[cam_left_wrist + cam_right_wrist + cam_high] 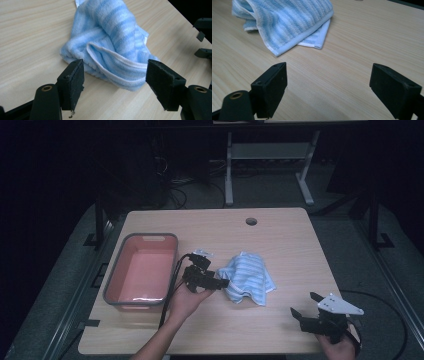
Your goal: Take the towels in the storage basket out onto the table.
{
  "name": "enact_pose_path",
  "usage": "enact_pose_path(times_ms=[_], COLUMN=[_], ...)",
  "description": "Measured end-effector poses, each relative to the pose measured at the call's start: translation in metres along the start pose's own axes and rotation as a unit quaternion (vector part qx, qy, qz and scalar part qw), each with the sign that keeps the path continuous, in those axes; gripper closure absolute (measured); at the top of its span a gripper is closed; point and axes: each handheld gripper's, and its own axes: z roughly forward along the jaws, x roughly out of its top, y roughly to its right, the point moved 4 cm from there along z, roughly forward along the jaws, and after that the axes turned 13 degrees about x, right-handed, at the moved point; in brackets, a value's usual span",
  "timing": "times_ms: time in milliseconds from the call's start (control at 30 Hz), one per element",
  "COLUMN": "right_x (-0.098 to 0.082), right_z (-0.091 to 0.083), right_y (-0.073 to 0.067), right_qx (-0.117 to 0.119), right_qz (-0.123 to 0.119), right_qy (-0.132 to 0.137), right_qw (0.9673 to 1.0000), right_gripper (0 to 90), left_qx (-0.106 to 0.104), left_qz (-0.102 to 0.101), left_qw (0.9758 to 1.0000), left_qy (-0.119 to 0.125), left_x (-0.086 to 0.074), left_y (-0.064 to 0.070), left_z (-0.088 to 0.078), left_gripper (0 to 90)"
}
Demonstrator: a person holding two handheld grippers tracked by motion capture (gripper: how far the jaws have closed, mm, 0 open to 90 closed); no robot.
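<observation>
Left gripper view: left claw (pixel 115 75) wide open, empty, at crumpled towel (pixel 112 42).

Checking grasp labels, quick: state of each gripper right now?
Left gripper: open, jaws wide on either side of the crumpled blue-and-white striped towel's near edge, pads not touching it.
Right gripper: open, holding nothing, over bare wooden table.
</observation>
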Motion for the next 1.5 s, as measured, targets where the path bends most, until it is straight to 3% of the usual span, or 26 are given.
enact_pose_path(times_ms=[500, 1500], right_x=[0.000, -0.001], right_z=[0.000, 0.002], right_y=[0.001, -0.001], right_qx=[-0.002, -0.001], right_qz=[-0.002, -0.003], right_qy=[-0.001, -0.006], right_qw=[1.0000, 1.0000], right_gripper=[14.1, 14.1], left_qx=[-0.012, -0.019], left_qz=[0.010, 0.025], left_qw=[0.9997, 0.9993], left_qy=[0.017, 0.017], left_x=[-0.017, -0.060], left_y=[0.008, 0.014], left_z=[-0.013, -0.019], left_gripper=[30.6, 30.5])
